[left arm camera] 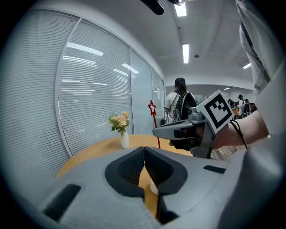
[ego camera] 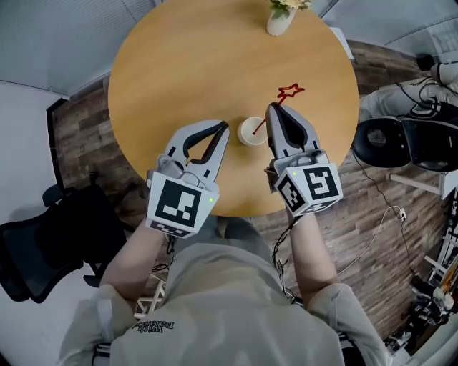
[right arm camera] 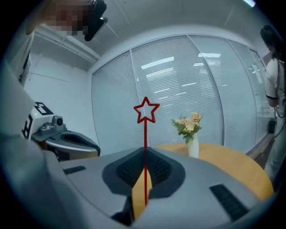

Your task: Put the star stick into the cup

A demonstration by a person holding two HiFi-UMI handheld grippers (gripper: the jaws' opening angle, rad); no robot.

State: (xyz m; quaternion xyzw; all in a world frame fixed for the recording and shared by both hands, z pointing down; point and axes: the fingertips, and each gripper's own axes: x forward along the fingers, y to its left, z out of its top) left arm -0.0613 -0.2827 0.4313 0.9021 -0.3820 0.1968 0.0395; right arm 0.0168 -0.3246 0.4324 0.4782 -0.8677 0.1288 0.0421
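A white cup (ego camera: 250,131) stands on the round wooden table (ego camera: 179,64) near its front edge. My right gripper (ego camera: 273,108) is shut on the thin red star stick (ego camera: 290,91), just right of the cup. The stick slants down-left, and its lower end shows over the cup's mouth. In the right gripper view the star stick (right arm camera: 145,117) rises upright from between the closed jaws of the right gripper (right arm camera: 145,150). My left gripper (ego camera: 225,126) sits shut and empty just left of the cup. In the left gripper view, the cup (left arm camera: 153,186) peeks from under the closed left gripper (left arm camera: 144,148).
A white vase of flowers (ego camera: 280,17) stands at the table's far edge. A black office chair (ego camera: 43,243) is on the floor at left; a black stool (ego camera: 379,143) and cables lie at right. A person (left arm camera: 178,105) stands in the background of the left gripper view.
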